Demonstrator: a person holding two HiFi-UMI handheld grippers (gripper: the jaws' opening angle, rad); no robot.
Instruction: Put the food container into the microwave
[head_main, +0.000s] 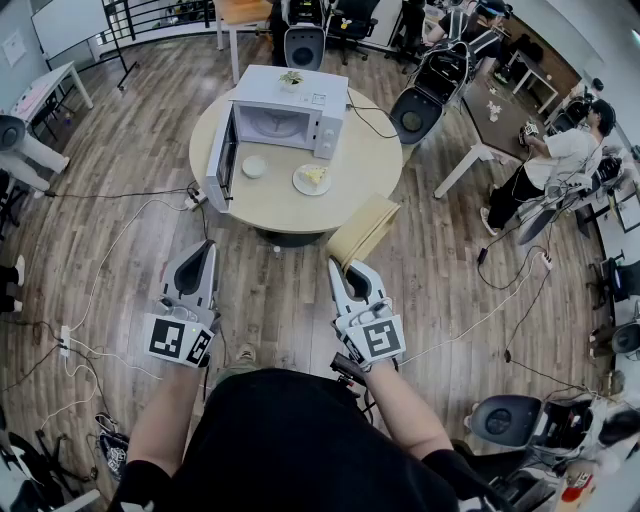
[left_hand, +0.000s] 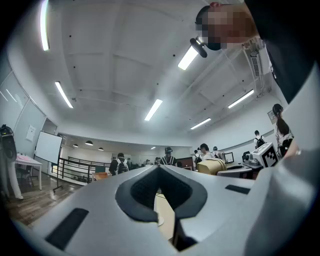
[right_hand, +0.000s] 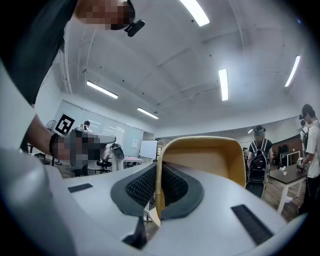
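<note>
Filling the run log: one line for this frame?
right gripper shut on food container | left gripper shut, empty | microwave door open

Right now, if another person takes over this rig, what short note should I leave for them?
Left gripper: shut, empty.
Right gripper: shut on the rim of the tan food container, held tilted in the air, short of the round table.
Microwave: on the table, its door open.
Done: container is in hand, door is open.
Left: carry the container to the microwave and set it inside.
</note>
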